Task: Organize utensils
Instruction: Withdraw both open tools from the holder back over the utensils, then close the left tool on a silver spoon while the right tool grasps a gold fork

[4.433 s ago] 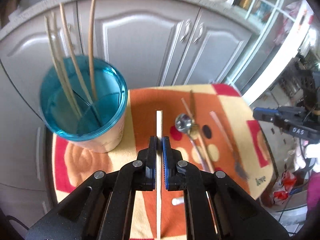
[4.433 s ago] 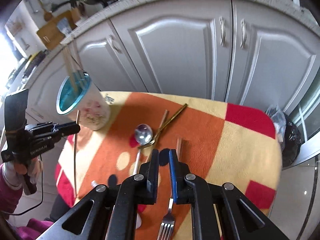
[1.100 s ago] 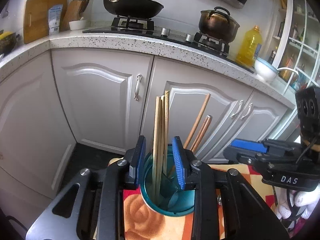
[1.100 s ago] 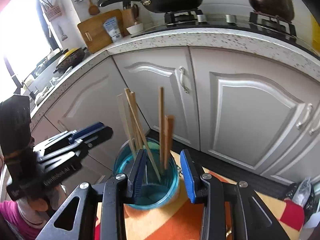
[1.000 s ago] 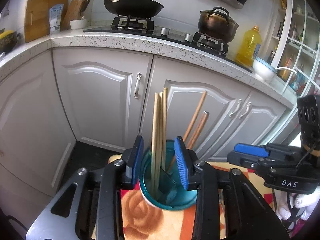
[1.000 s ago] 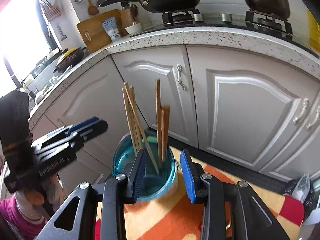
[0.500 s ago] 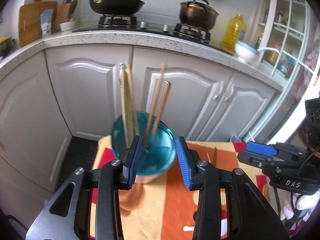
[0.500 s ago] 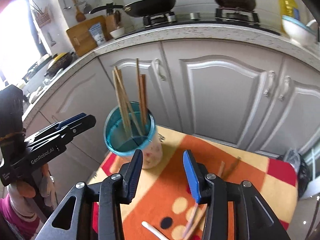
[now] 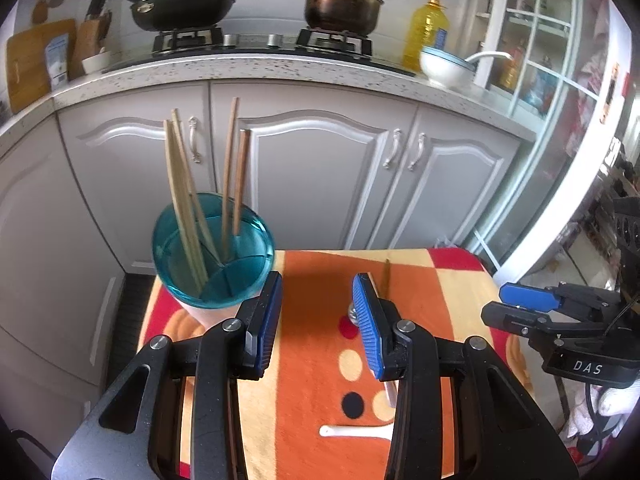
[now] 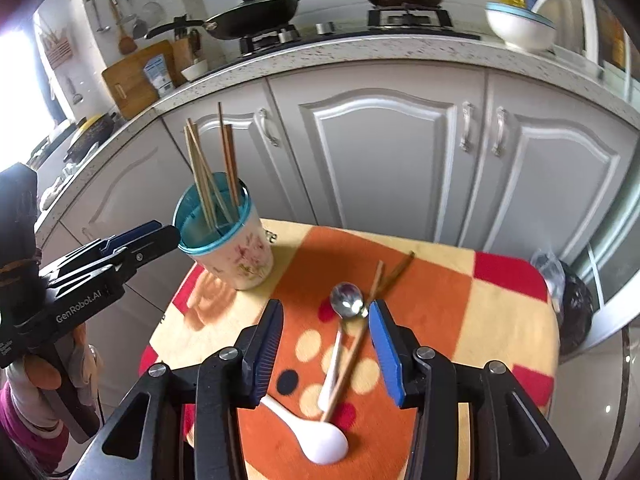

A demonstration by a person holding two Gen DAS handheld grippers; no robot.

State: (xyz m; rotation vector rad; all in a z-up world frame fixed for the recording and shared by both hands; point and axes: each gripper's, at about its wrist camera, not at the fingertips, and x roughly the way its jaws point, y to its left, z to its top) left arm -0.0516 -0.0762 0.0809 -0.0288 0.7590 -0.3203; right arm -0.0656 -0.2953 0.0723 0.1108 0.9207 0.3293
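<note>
Home kitchen: gas stove (image 9: 260, 38), pots (image 9: 342, 4), grey cabinets (image 9: 320, 176)

Metal spoon (image 9: 353, 313): in the left view mostly hidden behind the left gripper's right finger.
White spoon (image 9: 352, 431): bowl hidden behind that finger.
Chopstick (image 9: 387, 278): lower end hidden there too.
Cup (image 9: 200, 314): base behind the left finger.

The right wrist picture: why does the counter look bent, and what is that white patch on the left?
Right wrist view: the fisheye lens bows the counter edge; the white patch is a blown-out window. Left wrist view: same bowing, dark corners, sharp open tongs.
</note>
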